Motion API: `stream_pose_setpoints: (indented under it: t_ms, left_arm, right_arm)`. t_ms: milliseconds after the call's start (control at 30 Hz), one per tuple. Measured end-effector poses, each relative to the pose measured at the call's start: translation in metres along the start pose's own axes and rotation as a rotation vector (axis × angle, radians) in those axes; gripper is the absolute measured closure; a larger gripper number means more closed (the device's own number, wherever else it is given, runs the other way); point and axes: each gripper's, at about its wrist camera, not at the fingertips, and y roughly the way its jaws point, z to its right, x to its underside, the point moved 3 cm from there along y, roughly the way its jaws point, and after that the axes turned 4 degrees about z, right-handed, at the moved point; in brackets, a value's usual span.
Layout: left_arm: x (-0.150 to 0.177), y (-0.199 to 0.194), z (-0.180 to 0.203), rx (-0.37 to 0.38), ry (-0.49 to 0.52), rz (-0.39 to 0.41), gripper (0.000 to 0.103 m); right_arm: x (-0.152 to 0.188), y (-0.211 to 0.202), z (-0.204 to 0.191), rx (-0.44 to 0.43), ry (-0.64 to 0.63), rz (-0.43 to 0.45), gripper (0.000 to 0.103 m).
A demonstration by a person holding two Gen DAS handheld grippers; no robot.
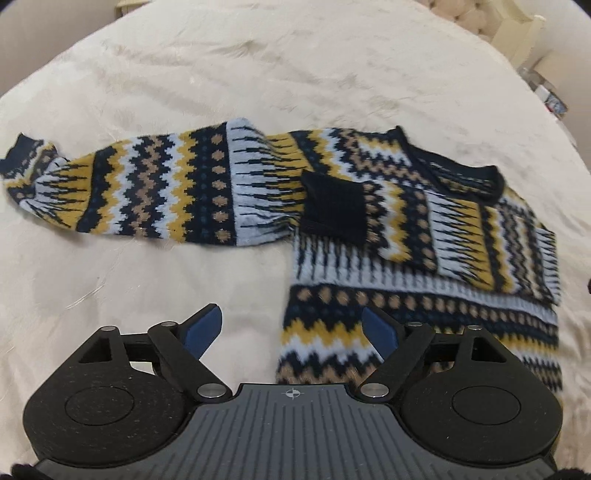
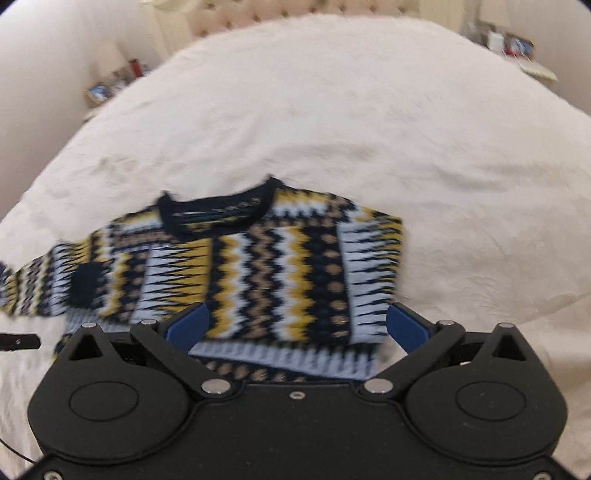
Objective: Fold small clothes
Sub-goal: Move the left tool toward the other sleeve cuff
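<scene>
Cream plush bedding [image 1: 295,74] fills the left wrist view, and a knitted sweater [image 1: 424,236] in navy, mustard, tan and pale blue lies flat on the bed across the middle and right of the frame. One sleeve [image 1: 147,192] stretches out toward the left edge, ending in a dark cuff at the far left. The other sleeve is folded in over the chest, its navy cuff [image 1: 332,206] resting on the body just left of the dark neckline [image 1: 461,173]. The lower body of the sweater runs down to the lower right. At the bottom of the frame the left hand-held gripper [image 1: 291,328] has its blue-padded fingers spread apart with nothing between them; the right pad sits over the sweater's edge, the left one over bare bedding.

From the right wrist view, somewhat blurred, the sweater [image 2: 258,266] sits in the centre-left of the frame on the same bed, neckline [image 2: 218,210] toward the top and the folded-in sleeve lying across the front. The right hand-held gripper [image 2: 295,325] at the bottom stands wide open, gripping nothing, with its pads either side of the sweater's lower part; whether they touch the knit cannot be told. A tufted headboard [image 2: 295,14] shows at the top, and small blurred items stand on side furniture at the upper left and upper right.
</scene>
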Motion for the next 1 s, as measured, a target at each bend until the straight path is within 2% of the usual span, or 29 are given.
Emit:
stream_pose_setpoints:
  t_ms: [133, 300, 333, 400, 533, 633, 733, 1000]
  left_arm:
    - [0.007, -0.024, 0.008, -0.016, 0.024, 0.043, 0.020]
    - [0.009, -0.058, 0.009, -0.018, 0.021, 0.140, 0.019]
    - [0.009, -0.063, 0.008, -0.016, 0.015, 0.154, 0.018]
    - [0.010, -0.070, 0.004, -0.030, 0.001, 0.172, 0.008]
    - [0.011, -0.077, -0.010, -0.066, -0.015, 0.194, 0.003]
    - [0.008, -0.075, -0.030, -0.080, -0.045, 0.192, 0.003]
    - [0.004, -0.067, -0.057, -0.063, -0.100, 0.186, 0.003]
    - [-0.018, -0.040, -0.143, -0.063, -0.223, 0.158, 0.003]
  right_arm:
    - [0.006, -0.018, -0.016, -0.056, -0.023, 0.055, 0.001]
    - [0.013, -0.041, -0.031, -0.117, -0.055, 0.146, 0.001]
    - [0.014, -0.047, -0.033, -0.124, -0.061, 0.160, 0.001]
    - [0.015, -0.052, -0.039, -0.132, -0.081, 0.182, 0.001]
    - [0.019, -0.060, -0.050, -0.153, -0.113, 0.183, 0.001]
    - [0.021, -0.061, -0.058, -0.170, -0.109, 0.167, 0.001]
    - [0.023, -0.063, -0.069, -0.173, -0.106, 0.152, 0.001]
    - [0.022, -0.069, -0.097, -0.125, -0.048, 0.104, 0.001]
